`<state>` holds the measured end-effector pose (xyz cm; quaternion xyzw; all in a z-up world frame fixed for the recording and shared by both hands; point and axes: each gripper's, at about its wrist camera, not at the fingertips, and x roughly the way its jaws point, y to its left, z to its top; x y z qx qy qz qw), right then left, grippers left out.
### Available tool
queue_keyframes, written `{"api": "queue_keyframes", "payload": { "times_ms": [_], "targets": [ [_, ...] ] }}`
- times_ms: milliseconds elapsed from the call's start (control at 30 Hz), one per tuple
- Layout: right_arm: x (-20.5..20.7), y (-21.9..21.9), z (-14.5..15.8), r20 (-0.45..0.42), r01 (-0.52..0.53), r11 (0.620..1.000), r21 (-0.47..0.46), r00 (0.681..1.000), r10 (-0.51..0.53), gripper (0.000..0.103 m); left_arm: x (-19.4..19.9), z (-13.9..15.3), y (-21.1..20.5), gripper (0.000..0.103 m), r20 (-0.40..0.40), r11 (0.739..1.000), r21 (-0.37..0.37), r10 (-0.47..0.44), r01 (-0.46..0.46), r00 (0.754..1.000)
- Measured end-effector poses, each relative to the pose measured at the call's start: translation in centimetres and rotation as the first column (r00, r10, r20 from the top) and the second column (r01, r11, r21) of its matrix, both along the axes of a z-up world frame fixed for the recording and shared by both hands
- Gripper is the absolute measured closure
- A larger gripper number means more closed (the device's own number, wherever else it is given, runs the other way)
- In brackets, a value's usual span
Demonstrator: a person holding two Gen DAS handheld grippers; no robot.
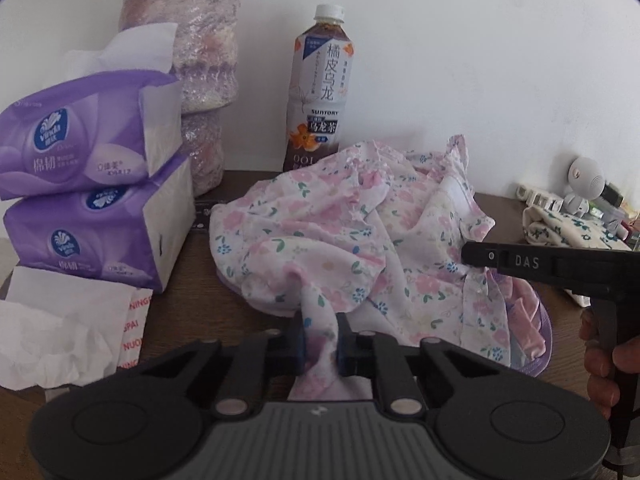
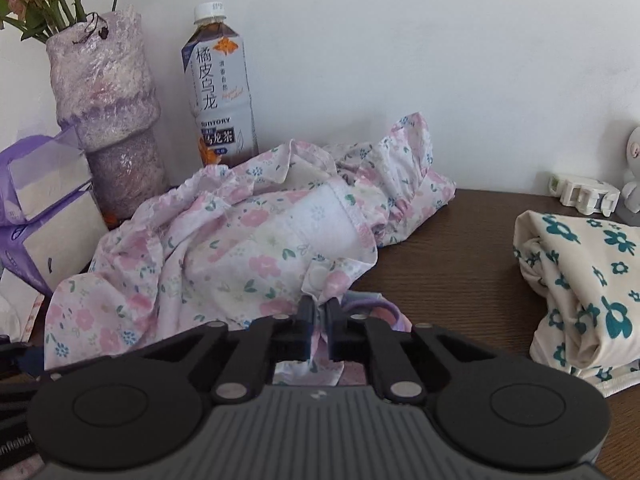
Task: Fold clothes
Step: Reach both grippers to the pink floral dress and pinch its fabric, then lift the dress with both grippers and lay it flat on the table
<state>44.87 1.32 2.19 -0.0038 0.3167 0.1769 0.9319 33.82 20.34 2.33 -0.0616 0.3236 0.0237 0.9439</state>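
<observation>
A crumpled pink floral garment point(image 1: 360, 232) lies in a heap on the brown wooden table point(image 1: 224, 308). My left gripper point(image 1: 320, 338) is shut on a fold of its near edge, the cloth pinched between both pads. In the right wrist view the same floral garment point(image 2: 240, 240) fills the middle, and my right gripper point(image 2: 318, 312) is shut on its near hem beside a white button. The right gripper's black body point(image 1: 560, 268), held by a hand point(image 1: 604, 364), shows at the right of the left wrist view.
Two stacked purple tissue packs point(image 1: 88, 200) and loose white tissue point(image 1: 60, 340) sit at the left. A wrapped vase point(image 2: 108, 120) and a tea bottle point(image 2: 220, 88) stand against the wall. A folded cream garment with teal flowers point(image 2: 580, 288) and small white trinkets point(image 2: 584, 194) lie right.
</observation>
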Motion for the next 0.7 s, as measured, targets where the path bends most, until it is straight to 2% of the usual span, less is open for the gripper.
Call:
{"api": "queue_keyframes", "payload": {
  "times_ms": [167, 333, 467, 600, 700],
  "targets": [
    [-0.9, -1.4, 1.2, 0.016, -0.010, 0.995, 0.099, 1.000, 0.009, 0.102, -1.3, 1.6, 0.4, 0.096, 0.061, 1.000, -0.006, 0.002, -0.001, 0.998],
    [-2.8, -4.8, 3.2, 0.020, -0.022, 0.955, 0.296, 1.000, 0.016, 0.102, -3.0, 3.9, 0.5, 0.098, 0.143, 0.999, -0.016, -0.030, 0.033, 0.989],
    [-5.0, -6.5, 5.3, 0.060, -0.024, 0.940, 0.339, 0.998, 0.004, 0.102, -4.8, 6.1, 0.0, 0.098, 0.226, 0.998, -0.017, -0.063, 0.068, 0.972],
    [-7.9, -7.5, 8.0, 0.128, -0.025, 0.933, 0.360, 0.991, -0.023, 0.102, -8.0, 9.2, -0.6, 0.099, 0.345, 0.995, -0.010, -0.089, 0.098, 0.934],
    [-10.8, -9.0, 10.8, 0.192, -0.025, 0.924, 0.381, 0.980, -0.053, 0.102, -12.5, 12.4, -1.7, 0.099, 0.469, 0.989, 0.004, -0.130, 0.145, 0.873]
  ]
}}
